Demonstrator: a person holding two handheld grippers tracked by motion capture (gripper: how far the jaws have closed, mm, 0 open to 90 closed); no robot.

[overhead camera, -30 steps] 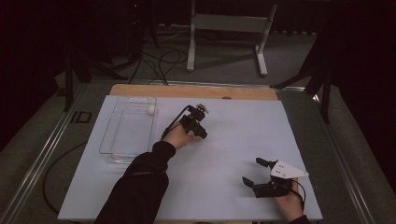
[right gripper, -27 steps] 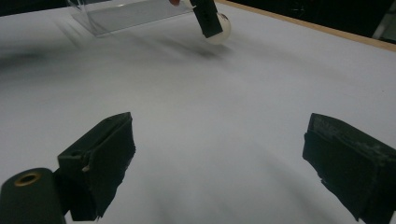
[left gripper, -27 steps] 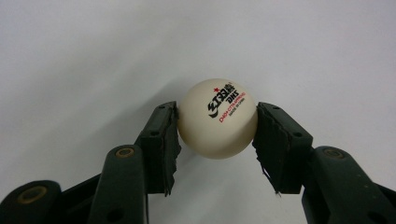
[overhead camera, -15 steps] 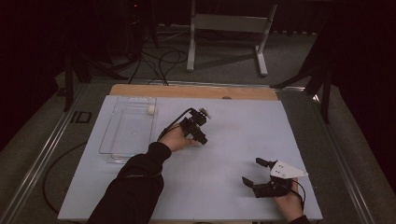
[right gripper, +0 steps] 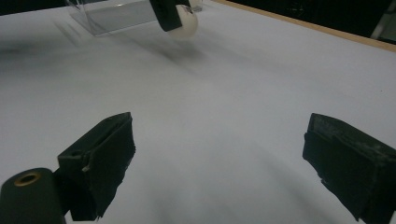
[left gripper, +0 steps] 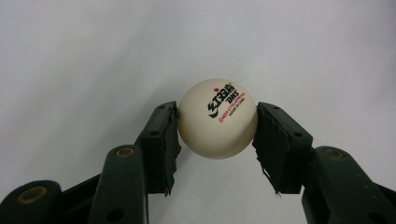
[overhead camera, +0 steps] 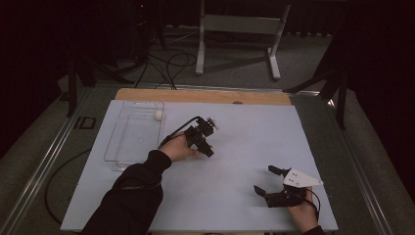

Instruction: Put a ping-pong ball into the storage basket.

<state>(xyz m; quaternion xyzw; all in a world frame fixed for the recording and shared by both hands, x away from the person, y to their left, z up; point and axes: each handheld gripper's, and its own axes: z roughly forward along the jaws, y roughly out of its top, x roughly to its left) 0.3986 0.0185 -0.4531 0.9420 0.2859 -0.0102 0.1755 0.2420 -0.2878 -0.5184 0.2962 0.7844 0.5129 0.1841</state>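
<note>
A white table-tennis ball (left gripper: 217, 118) with black and red print sits between the two black pads of my left gripper (left gripper: 217, 122), which is shut on it above the white table. In the high view the left gripper (overhead camera: 207, 150) is near the table's middle, just right of the clear tray (overhead camera: 128, 147), jaws pointing toward the near right. A second white ball (overhead camera: 158, 114) lies in the tray's far corner. My right gripper (overhead camera: 264, 179) rests at the near right, open with nothing between its pads (right gripper: 105, 154). The right gripper view shows the held ball (right gripper: 184, 22) farther off.
The white sheet (overhead camera: 254, 142) covers the table, with a wooden strip (overhead camera: 205, 96) along its far edge. A metal stand (overhead camera: 240, 39) and cables lie on the floor beyond. The tray's clear wall (right gripper: 112, 14) appears at the top left of the right gripper view.
The left hand has shifted a little toward the near side with the ball still in its jaws. The right gripper has stayed in place.
</note>
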